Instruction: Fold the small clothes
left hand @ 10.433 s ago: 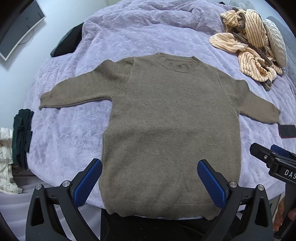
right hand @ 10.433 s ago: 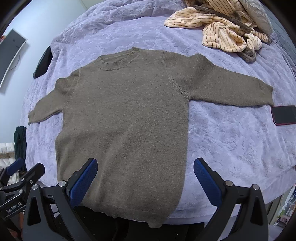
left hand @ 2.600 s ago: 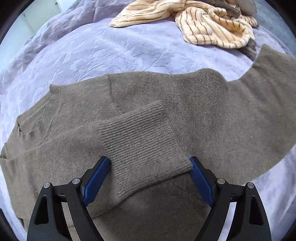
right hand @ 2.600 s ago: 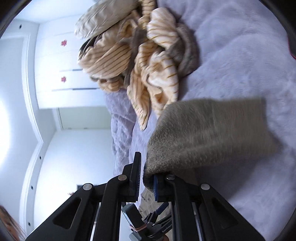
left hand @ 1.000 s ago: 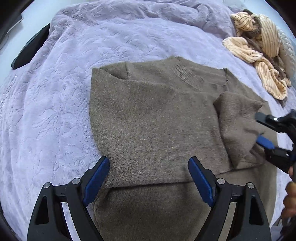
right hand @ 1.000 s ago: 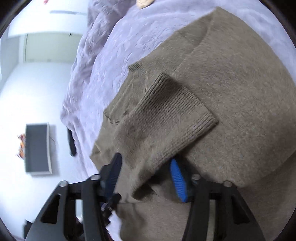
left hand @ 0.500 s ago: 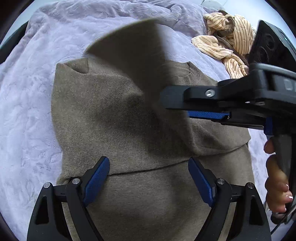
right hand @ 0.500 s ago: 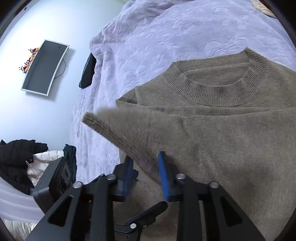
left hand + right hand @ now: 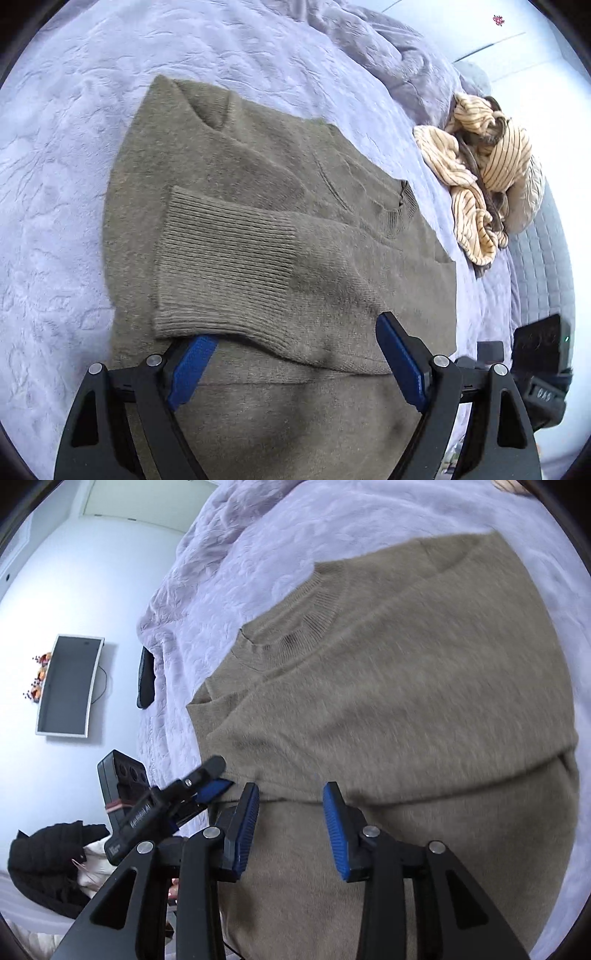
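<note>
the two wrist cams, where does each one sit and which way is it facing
Left wrist: on the left gripper, angled down at the sweater with a folded sleeve; striped clothes beyond; own open blue pads show.
Right wrist: on the right gripper, angled down at the sweater's collar; jaws opening, nothing between.
Shared: sweater, lilac bedspread, and each sees the other gripper.

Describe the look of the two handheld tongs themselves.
Both are black plastic frames with triangular cut-outs and silver screws, each finger tipped with a ribbed blue pad. Left tongs; right tongs. Seen from the right camera, the left unit carries white lettering, a red rubber band and a black box with round holes.
</note>
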